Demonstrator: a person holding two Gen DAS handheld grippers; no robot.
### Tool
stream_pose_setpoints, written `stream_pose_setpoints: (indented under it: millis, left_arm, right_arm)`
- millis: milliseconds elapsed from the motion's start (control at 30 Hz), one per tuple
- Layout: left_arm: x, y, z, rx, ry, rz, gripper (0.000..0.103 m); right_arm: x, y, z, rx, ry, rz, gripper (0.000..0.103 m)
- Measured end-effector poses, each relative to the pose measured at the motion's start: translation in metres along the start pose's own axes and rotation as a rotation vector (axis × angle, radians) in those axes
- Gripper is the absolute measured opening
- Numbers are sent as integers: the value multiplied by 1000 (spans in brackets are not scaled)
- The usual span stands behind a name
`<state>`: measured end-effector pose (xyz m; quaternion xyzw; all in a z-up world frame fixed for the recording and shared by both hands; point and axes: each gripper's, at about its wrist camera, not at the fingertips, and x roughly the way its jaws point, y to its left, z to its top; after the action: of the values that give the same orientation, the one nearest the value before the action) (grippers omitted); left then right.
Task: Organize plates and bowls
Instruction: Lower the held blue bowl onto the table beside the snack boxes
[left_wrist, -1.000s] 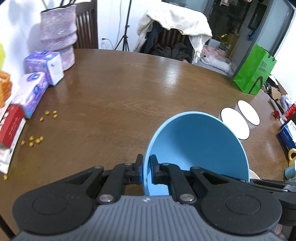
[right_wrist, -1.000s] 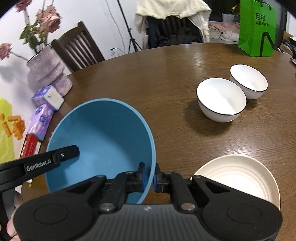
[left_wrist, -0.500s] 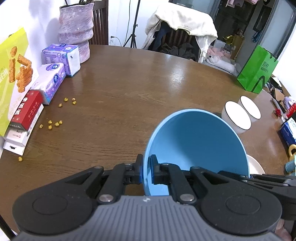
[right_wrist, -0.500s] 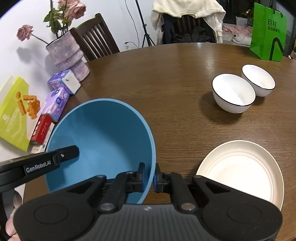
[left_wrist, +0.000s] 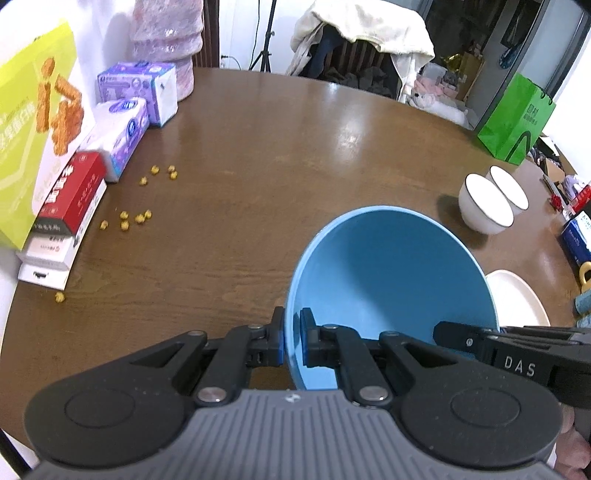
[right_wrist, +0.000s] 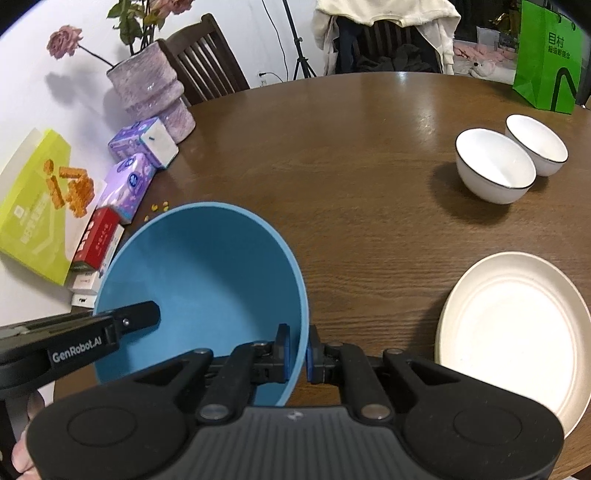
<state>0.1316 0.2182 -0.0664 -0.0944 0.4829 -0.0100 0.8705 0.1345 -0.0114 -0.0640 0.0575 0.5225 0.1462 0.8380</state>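
A large blue bowl (left_wrist: 391, 280) (right_wrist: 199, 280) hangs above the brown table, pinched on opposite rims. My left gripper (left_wrist: 292, 341) is shut on its left rim and my right gripper (right_wrist: 298, 350) is shut on its right rim. The right gripper's finger shows at the bowl's far side in the left wrist view, the left one's in the right wrist view. A cream plate (right_wrist: 513, 328) (left_wrist: 517, 299) lies on the table to the bowl's right. Two white bowls with dark rims (right_wrist: 495, 170) (right_wrist: 537, 147) (left_wrist: 484, 205) stand side by side farther back on the right.
Along the table's left edge lie tissue packs (left_wrist: 118, 133), a red box (left_wrist: 70, 195), a yellow-green snack box (right_wrist: 37, 206) and scattered yellow crumbs (left_wrist: 136, 218). A pink vase (right_wrist: 151, 92) with flowers stands behind them. A green bag (right_wrist: 550, 55) stands at the far right; chairs behind.
Both grippers, still holding the blue bowl, have drawn back toward the near edge. More of the left-side boxes and the cream plate have come into view.
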Motion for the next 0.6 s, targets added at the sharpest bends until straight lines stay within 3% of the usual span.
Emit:
stream_pose_setpoints:
  millis: [600]
  left_arm:
    - [21, 46, -16, -11, 70, 17, 9]
  right_arm:
    - [38, 32, -12, -17, 71, 1, 8]
